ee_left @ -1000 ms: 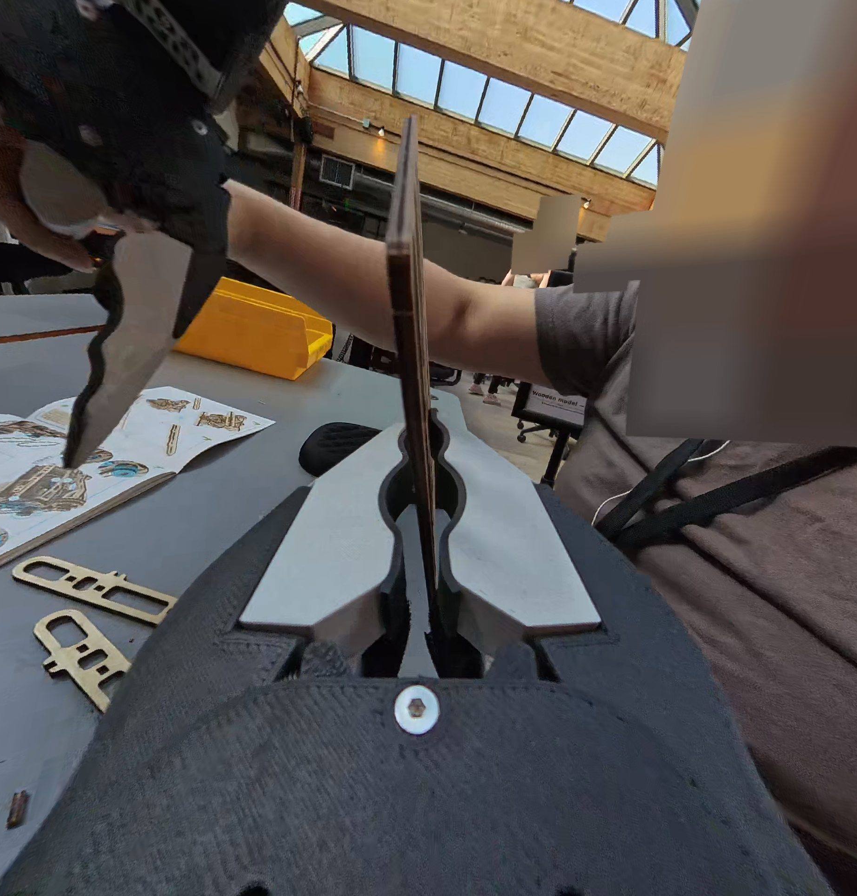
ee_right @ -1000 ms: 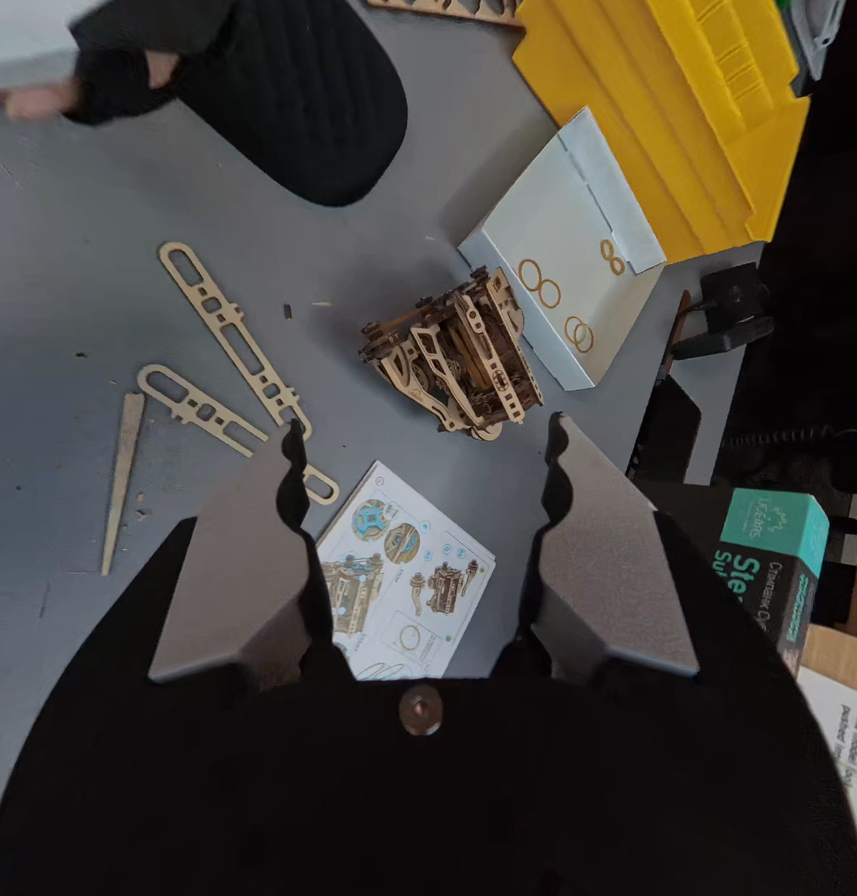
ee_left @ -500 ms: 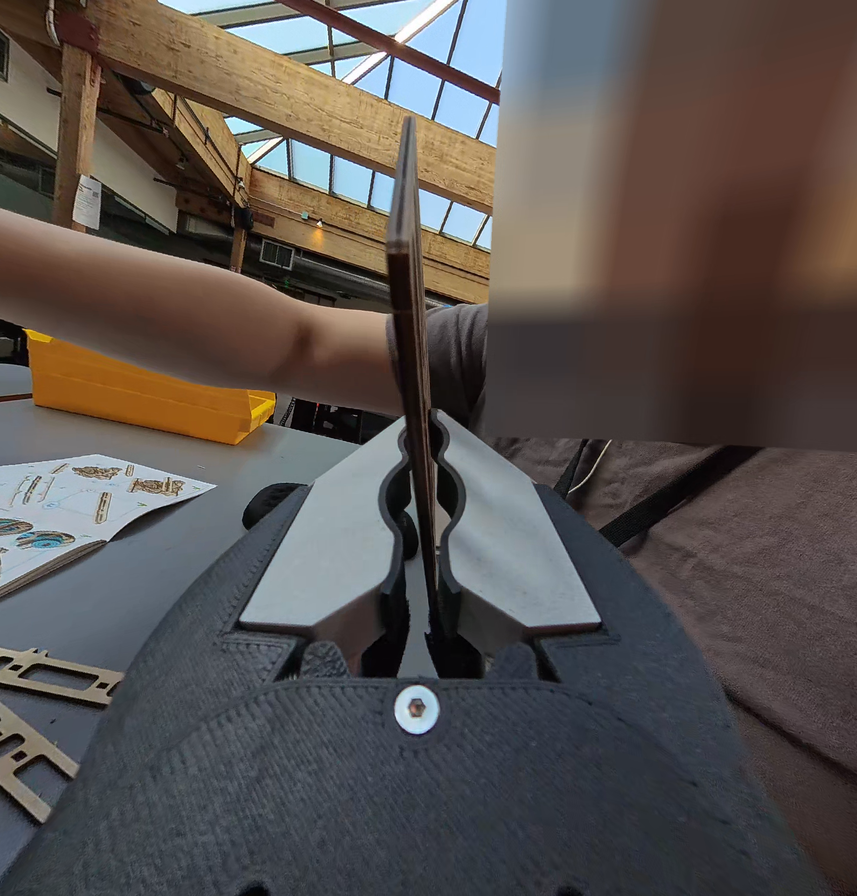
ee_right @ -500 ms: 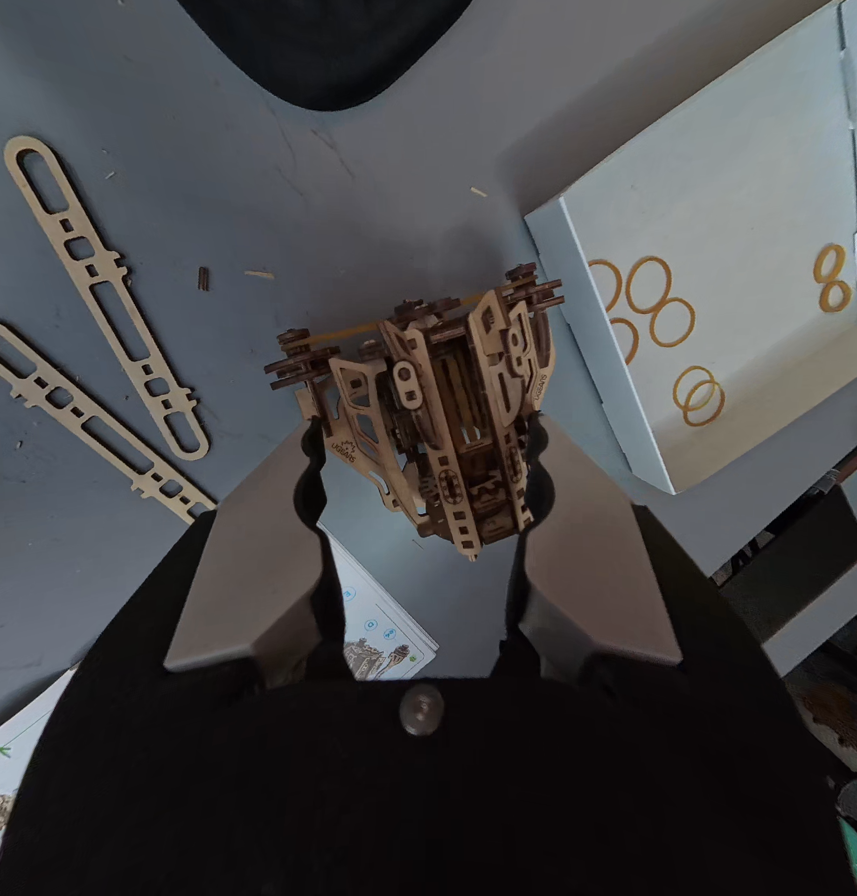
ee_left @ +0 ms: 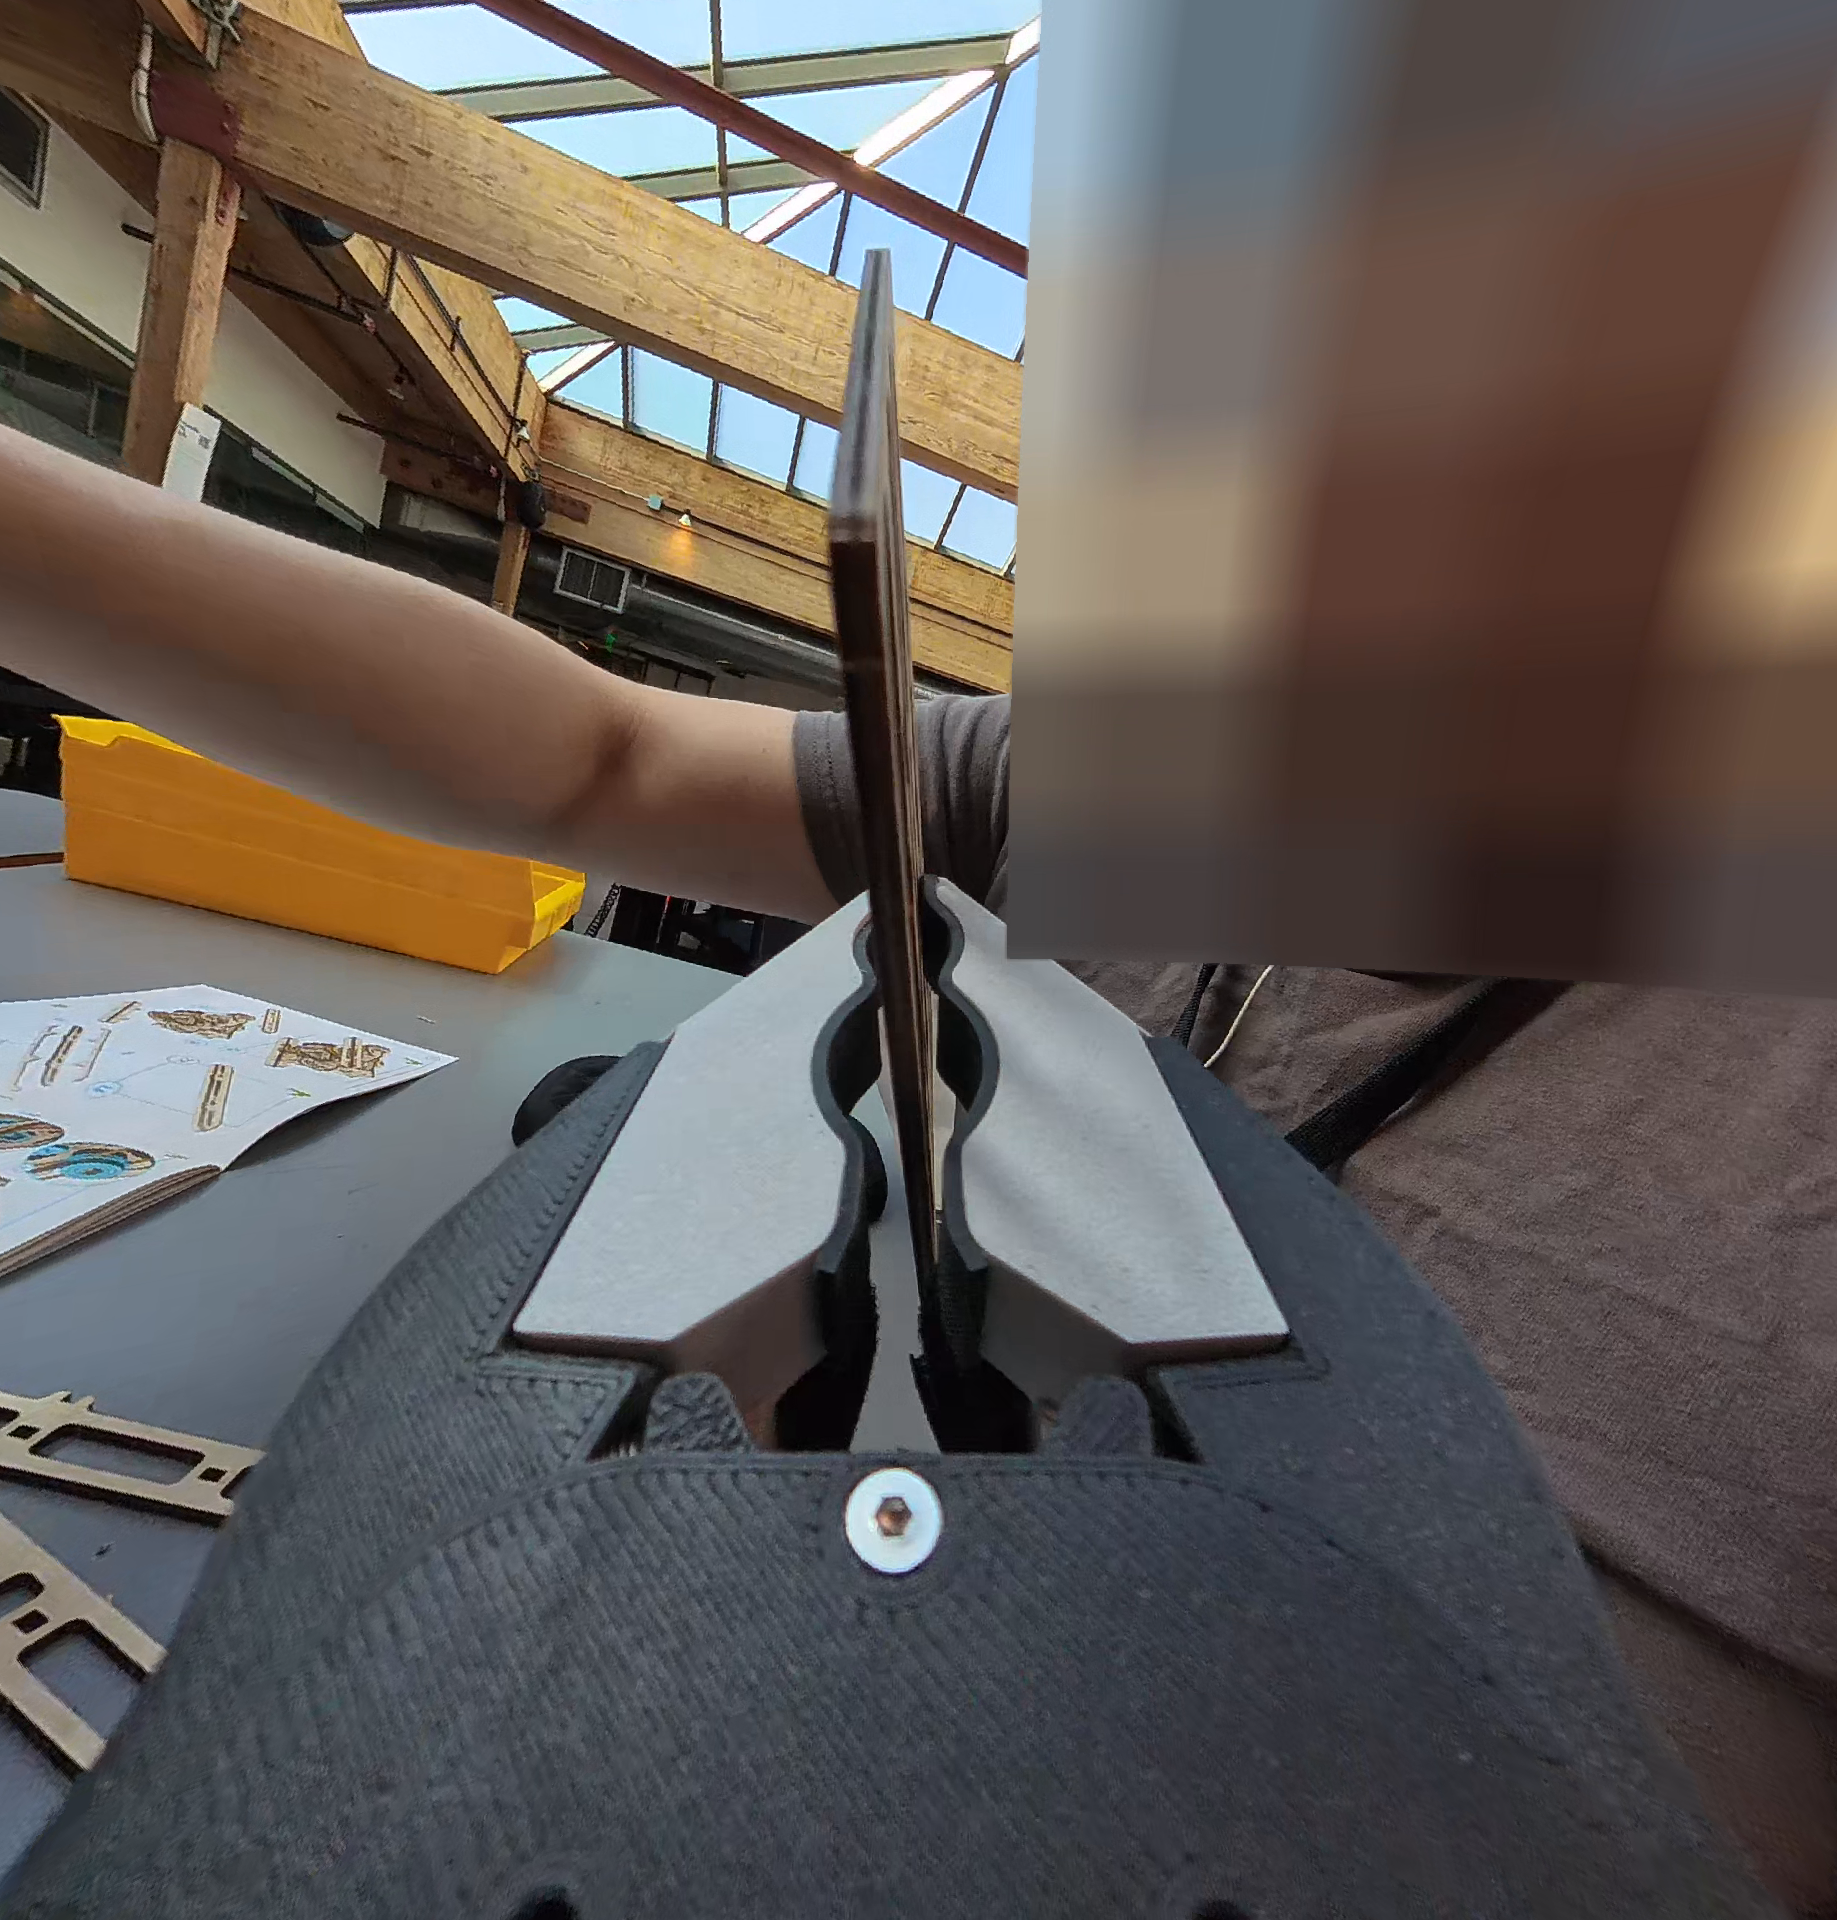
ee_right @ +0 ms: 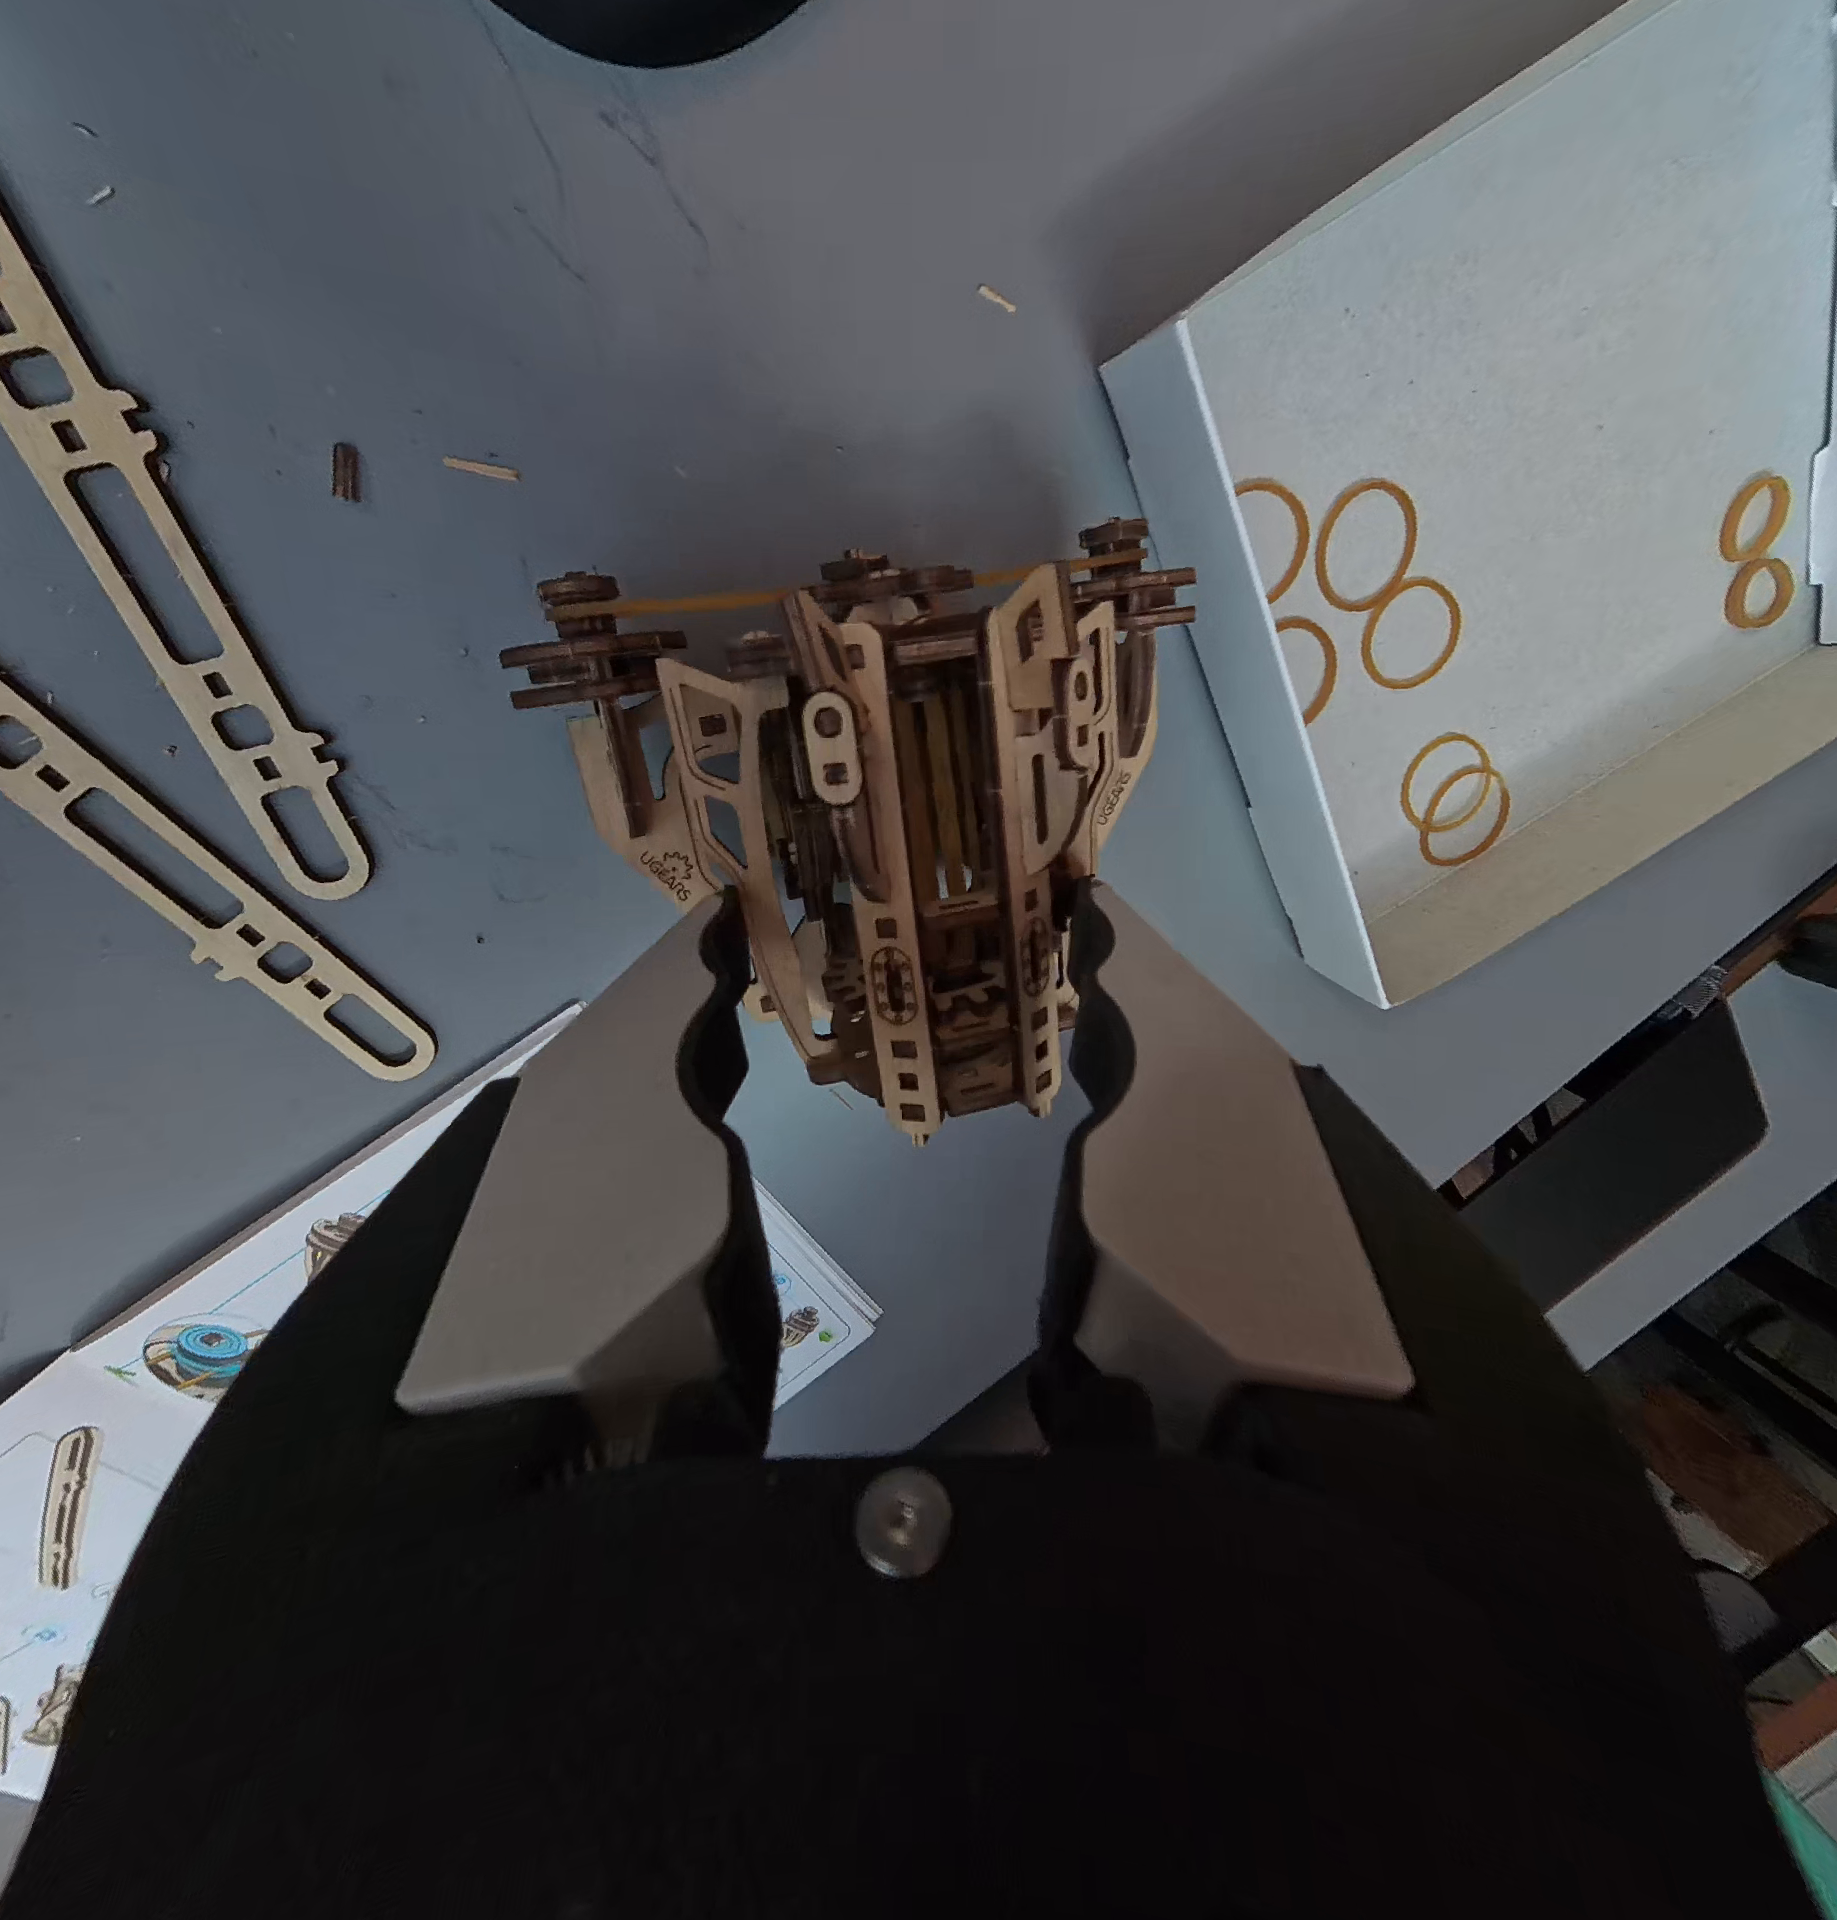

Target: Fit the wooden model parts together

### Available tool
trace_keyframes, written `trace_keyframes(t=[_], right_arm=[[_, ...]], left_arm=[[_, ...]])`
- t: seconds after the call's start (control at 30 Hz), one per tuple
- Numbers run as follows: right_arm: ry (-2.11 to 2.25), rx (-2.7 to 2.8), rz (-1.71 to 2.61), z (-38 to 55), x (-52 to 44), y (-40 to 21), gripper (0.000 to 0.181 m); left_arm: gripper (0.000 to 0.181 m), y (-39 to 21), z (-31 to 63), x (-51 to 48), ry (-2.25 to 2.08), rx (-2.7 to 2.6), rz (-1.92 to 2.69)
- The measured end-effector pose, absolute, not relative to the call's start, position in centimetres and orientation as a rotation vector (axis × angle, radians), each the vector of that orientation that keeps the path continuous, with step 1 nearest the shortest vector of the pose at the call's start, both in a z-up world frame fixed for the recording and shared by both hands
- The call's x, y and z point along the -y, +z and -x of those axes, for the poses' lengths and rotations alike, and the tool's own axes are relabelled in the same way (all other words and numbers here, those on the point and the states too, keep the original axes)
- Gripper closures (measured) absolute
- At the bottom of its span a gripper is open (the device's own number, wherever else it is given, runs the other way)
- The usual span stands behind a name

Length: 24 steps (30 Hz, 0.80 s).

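Assembly looks to be at the pick-up step: we hold one flat part ready and are reaching for the half-built model.

Our left gripper (ee_left: 898,914) has its jaws pressed together on a thin wooden plate (ee_left: 872,623), seen edge-on and standing up toward the roof beams. Our right gripper (ee_right: 901,914) points down at the grey table (ee_right: 478,260), jaws apart, one on each side of the model (ee_right: 893,831). The fingertips (ee_right: 711,925) sit right at the model's flanks. We cannot tell whether they already touch it, and nothing shows it being squeezed or lifted.

We judge that the next move calls for closing gently on the two side frames, squarely, because the model is open latticework with pins and small discs sticking out at its far end. A rubber band (ee_right: 841,594) is stretched across those pins, and a skewed grip could snag it. Then the plate must be brought to the model.

Much is hidden. The plate shows only its edge, so its outline and tabs are unknown. Which slot on the model takes it we cannot make out. The model's underside is out of sight. Two slotted strips (ee_right: 166,582) lie to the left, partly cut off by the frame. The booklet (ee_right: 166,1403) is largely covered by our gripper. More bands lie loose in the white tray (ee_right: 1516,312) just beside the model.
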State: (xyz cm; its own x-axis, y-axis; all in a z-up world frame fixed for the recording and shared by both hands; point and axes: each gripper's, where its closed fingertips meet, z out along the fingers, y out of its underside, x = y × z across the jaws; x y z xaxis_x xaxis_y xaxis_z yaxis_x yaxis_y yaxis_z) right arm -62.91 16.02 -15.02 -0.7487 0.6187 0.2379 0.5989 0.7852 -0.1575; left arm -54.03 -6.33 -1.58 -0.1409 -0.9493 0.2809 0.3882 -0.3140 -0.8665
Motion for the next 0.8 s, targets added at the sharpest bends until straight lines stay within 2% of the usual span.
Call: trace_keyframes(t=[0.47,0.8], right_arm=[[0.084,2.552,1.085,59.2,-17.9,-12.1,0.122],[-0.072,2.293,1.472,43.6,-24.7,-7.7,0.122]], left_arm=[[0.181,-1.6,54.1,5.9,-1.678,-0.759,1.065],[0.181,-2.1,53.4,5.9,-1.688,-0.777,1.095]])
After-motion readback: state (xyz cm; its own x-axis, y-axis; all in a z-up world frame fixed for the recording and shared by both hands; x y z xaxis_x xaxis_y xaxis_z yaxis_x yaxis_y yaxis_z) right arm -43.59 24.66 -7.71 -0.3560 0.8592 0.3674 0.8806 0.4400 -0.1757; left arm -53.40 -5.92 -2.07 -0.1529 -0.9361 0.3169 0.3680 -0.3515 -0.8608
